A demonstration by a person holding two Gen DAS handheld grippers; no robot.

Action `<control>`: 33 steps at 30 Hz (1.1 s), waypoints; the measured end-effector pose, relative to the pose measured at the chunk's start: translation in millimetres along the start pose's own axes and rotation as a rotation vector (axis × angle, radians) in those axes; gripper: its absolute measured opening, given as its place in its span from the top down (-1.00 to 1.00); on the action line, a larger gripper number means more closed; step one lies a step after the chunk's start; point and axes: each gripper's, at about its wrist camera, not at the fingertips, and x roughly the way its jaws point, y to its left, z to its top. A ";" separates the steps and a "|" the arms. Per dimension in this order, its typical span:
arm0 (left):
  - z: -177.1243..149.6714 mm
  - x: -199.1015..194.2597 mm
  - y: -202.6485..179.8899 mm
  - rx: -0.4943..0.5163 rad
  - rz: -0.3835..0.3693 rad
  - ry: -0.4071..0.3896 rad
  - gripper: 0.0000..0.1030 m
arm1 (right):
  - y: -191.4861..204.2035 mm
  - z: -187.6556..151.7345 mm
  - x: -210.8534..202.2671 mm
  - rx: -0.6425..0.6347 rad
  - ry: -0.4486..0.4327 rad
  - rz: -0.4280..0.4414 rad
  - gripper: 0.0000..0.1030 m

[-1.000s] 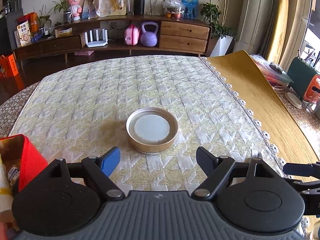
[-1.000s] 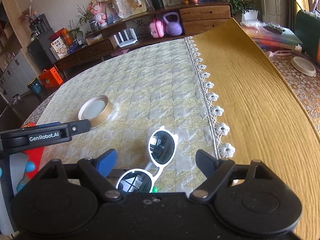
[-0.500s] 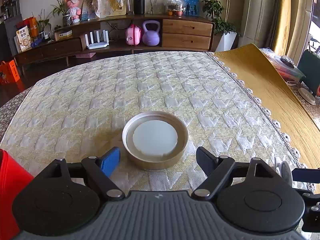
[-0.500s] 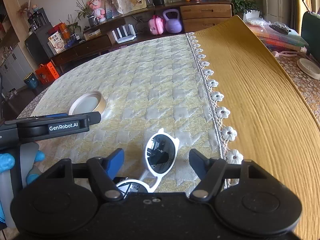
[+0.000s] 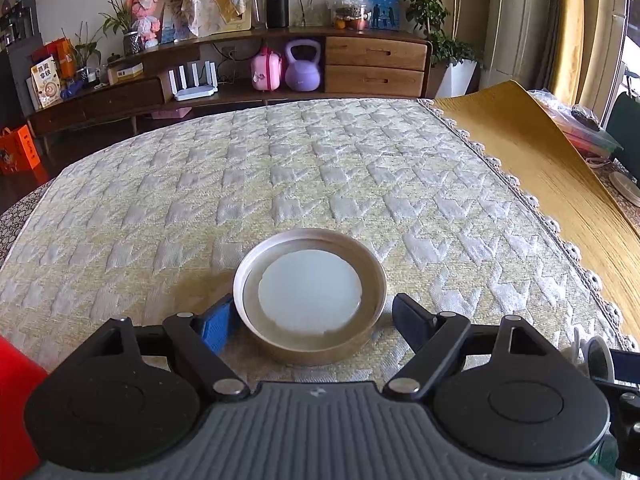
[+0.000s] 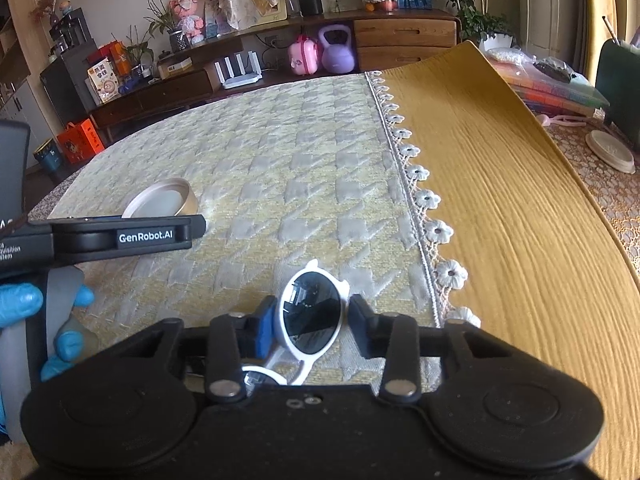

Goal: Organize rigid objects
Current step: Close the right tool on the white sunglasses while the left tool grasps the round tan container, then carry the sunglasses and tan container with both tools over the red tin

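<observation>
Left wrist view: the left gripper is held wide, its jaws standing either side of the near half of a lid. The blue pad is seen just beside the lid's left wall, the dark finger a little apart from its right wall; nothing is gripped. The lid, a shallow gold-rimmed round with a white disc inside, lies open side up on a quilted cloth. At the near left edge a red box is partly seen. To the right, a lace trim borders a yellow cloth. Farther back a sideboard is seen with a pink case, a purple kettlebell and a white router on its lower shelf.

Right wrist view: the right gripper has just been closing, and its jaws are now clenched on one lens rim of white sunglasses; the blue pad is pressed to the left of the rim and the dark finger to the right. The other lens is mostly hidden below the gripper body. The sunglasses sit on the quilted cloth, near the lace trim. At left, a blue-gloved hand is seen on the left gripper's handle, and beyond its finger the lid lies well apart from the sunglasses.
</observation>
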 end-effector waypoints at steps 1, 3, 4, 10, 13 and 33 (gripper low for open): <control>0.4 0.5 -0.2 0.001 0.000 0.001 -0.61 | 0.1 -0.5 -0.2 -0.003 -0.003 -0.002 0.33; 1.2 0.7 -0.2 0.004 0.001 -0.001 -0.60 | 0.7 -0.6 -0.5 -0.011 -0.008 -0.005 0.46; 1.3 0.6 -0.4 0.005 0.003 -0.002 -0.49 | 0.6 -1.2 -0.9 -0.009 -0.010 -0.004 0.48; 0.7 -4.2 -4.5 0.036 0.014 -0.005 -0.48 | -1.9 -5.8 -8.0 -0.006 -0.016 0.015 0.57; -0.2 -13.2 -4.4 0.027 0.003 -0.005 -0.48 | -5.3 -8.7 -13.7 -0.001 -0.015 0.023 0.57; -32.5 -141.4 18.2 0.002 -0.063 -0.005 -0.48 | 16.8 -30.3 -92.9 -0.015 -0.055 0.140 0.59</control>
